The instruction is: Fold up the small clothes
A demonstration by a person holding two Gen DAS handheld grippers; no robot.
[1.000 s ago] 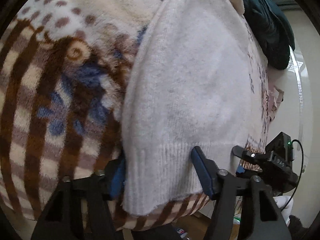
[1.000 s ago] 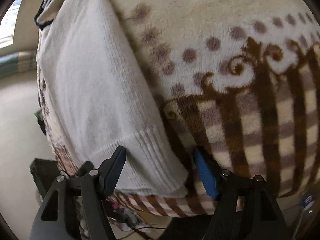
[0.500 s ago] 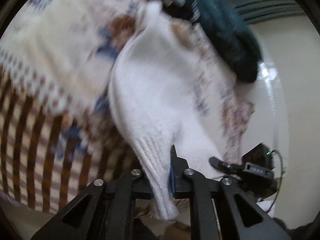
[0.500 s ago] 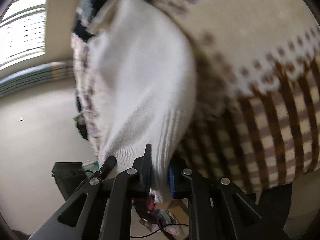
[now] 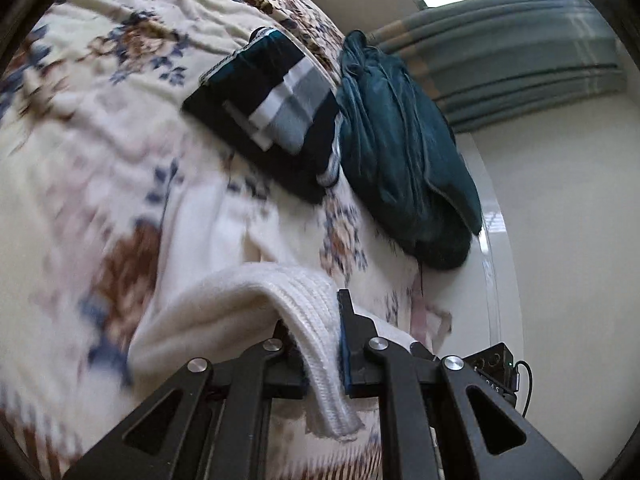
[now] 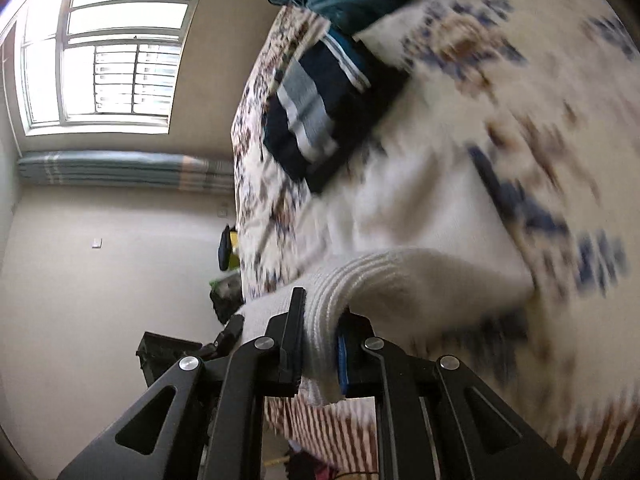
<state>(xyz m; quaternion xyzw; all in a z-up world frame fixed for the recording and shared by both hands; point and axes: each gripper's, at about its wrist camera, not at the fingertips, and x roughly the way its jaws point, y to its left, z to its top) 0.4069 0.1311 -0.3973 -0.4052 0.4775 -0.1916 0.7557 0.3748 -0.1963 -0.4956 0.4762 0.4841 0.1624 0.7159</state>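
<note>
A white knitted garment (image 5: 224, 304) lies on a patterned blanket (image 5: 80, 128), and its ribbed hem is lifted off the bed. My left gripper (image 5: 316, 320) is shut on one part of that ribbed hem, which hangs down between the fingers. In the right wrist view the same white garment (image 6: 420, 280) curves up from the blanket (image 6: 520, 120), and my right gripper (image 6: 320, 320) is shut on its ribbed hem too. The rest of the garment trails back onto the bed, blurred by motion.
A folded dark navy garment with grey and white stripes (image 5: 272, 116) lies further up the bed, also visible in the right wrist view (image 6: 316, 116). A crumpled teal garment (image 5: 404, 160) sits beside it near the bed edge. A window (image 6: 108, 52) and teal curtain (image 5: 520, 56) stand behind.
Both grippers closed on the white garment's ribbed hem and rose, lifting it off the blanket. The views now look further up the bed to the folded and teal clothes.
</note>
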